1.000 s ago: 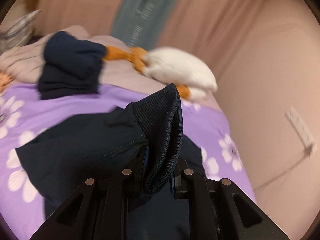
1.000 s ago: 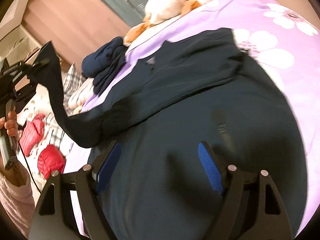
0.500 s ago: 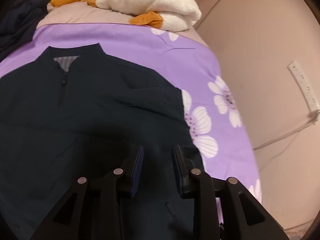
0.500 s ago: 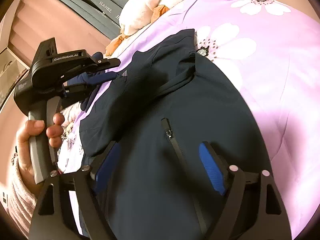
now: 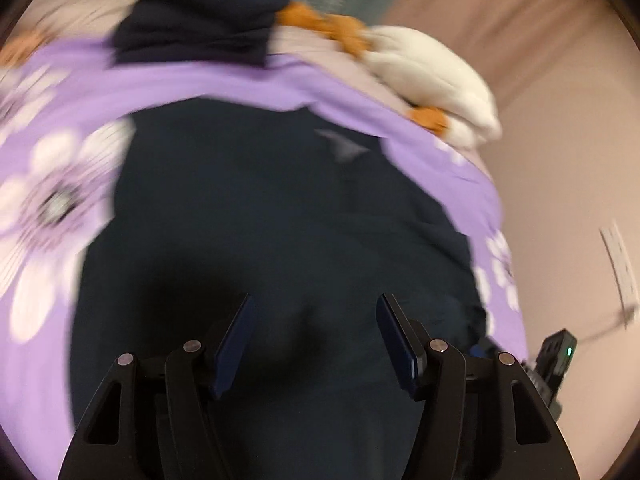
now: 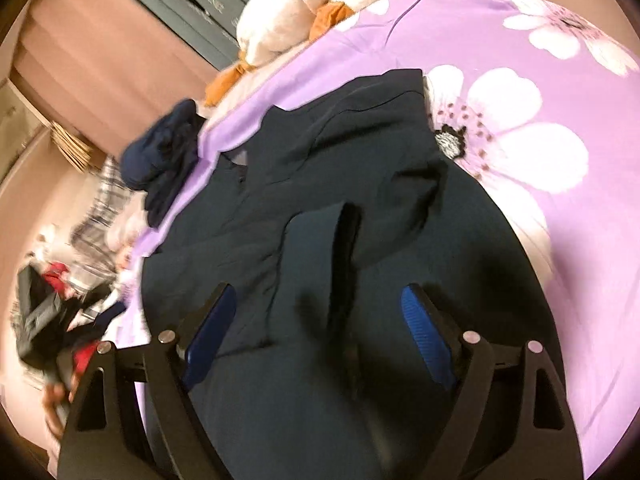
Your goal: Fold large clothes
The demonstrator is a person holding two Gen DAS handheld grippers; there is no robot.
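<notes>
A large dark navy jacket [image 6: 400,208] lies spread on the purple flowered bed cover [image 6: 440,20]. One sleeve [image 6: 316,248] is folded across its front, cuff up. My right gripper [image 6: 318,292] hovers open just over that sleeve, gripping nothing. The left wrist view is blurred by motion. In it the jacket [image 5: 260,208] fills the middle and my left gripper [image 5: 314,300] is over the cloth. Its jaws are opening with nothing between the blue pads [image 5: 234,340]. A hand [image 6: 54,400] with the left gripper's handle shows at the lower left of the right wrist view.
A white and orange plush toy [image 6: 304,4] lies at the head of the bed beside a pile of folded navy clothes [image 6: 164,156]. Red items [image 6: 56,276] and plaid cloth [image 6: 104,200] lie off the left side. A beige wall [image 5: 568,160] borders the right.
The left gripper has let go of the sleeve cuff, which now lies folded across the jacket. Its jaws have widened and it has swung down and away. The right gripper has shifted over the jacket.
</notes>
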